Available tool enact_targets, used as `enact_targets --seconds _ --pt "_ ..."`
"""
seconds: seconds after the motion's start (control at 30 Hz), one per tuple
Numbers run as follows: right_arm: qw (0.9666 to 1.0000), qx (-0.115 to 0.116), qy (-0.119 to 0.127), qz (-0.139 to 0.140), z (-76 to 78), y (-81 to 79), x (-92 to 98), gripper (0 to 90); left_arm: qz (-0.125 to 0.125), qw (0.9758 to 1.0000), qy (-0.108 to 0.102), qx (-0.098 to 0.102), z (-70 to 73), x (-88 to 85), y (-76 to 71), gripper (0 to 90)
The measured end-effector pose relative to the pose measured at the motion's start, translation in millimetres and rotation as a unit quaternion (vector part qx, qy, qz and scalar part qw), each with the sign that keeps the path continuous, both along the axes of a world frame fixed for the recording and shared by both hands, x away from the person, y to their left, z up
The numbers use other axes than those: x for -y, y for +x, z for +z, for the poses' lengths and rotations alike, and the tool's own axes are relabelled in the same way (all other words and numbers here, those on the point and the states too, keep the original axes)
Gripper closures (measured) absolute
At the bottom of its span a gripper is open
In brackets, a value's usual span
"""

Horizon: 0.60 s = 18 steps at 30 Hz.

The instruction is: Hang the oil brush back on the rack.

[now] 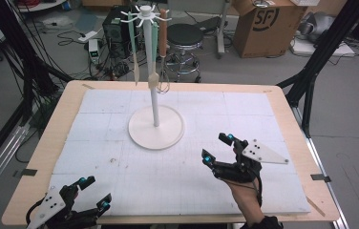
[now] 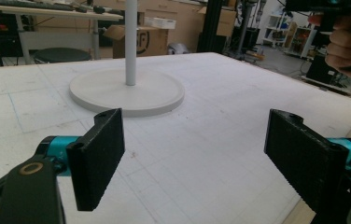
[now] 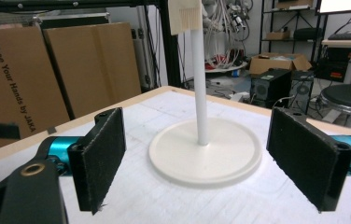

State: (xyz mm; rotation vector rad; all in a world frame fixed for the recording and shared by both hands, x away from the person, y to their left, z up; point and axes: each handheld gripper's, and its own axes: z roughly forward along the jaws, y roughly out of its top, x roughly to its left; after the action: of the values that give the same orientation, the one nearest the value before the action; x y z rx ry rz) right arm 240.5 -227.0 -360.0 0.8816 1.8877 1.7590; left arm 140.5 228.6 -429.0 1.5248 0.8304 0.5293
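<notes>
My left tongs (image 1: 93, 193) stand wide apart and empty, low over the surface (image 1: 120, 162). My right tongs (image 1: 216, 148) are also wide and empty. The white rack stand (image 1: 156, 126) sits ahead of both, nearer the right tongs, with utensils (image 1: 162, 33) hanging from its top.

White utensil stand (image 1: 156, 125) upright, mid-table

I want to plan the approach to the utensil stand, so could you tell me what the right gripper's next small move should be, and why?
Probably ease the right gripper forward toward the stand. Its jaws stand wide open and empty, aimed at the white pole, with bare table between them and the round base; the hanging utensils sit higher up.
</notes>
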Motion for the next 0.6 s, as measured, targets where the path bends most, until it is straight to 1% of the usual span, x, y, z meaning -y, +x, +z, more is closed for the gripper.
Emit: enact_targets --seconds 0.13,0.2,0.3,0.37,0.6 --pt "1.0 -0.005 -0.004 0.002 -11.8 -7.4 5.5 18.5 0.003 1.0 -0.003 0.001 0.2 -0.6 0.4 20.7" --pt "0.9999 -0.008 -0.01 0.005 -16.0 -10.3 7.4 18.4 0.0 1.0 -0.002 0.002 0.9 0.3 1.0 20.7" --pt "0.9998 -0.014 -0.012 0.006 -20.9 -15.8 10.1 18.4 -0.005 1.0 -0.002 0.005 1.8 3.6 2.6 20.7" --pt "0.9996 -0.019 -0.018 0.01 -23.8 -18.6 11.8 18.4 -0.009 1.0 0.002 0.004 1.6 6.1 4.4 20.7" --pt "0.9992 -0.031 -0.021 0.015 -32.4 -24.7 16.3 18.4 -0.021 0.9998 0.001 0.004 2.0 14.7 10.1 20.7"
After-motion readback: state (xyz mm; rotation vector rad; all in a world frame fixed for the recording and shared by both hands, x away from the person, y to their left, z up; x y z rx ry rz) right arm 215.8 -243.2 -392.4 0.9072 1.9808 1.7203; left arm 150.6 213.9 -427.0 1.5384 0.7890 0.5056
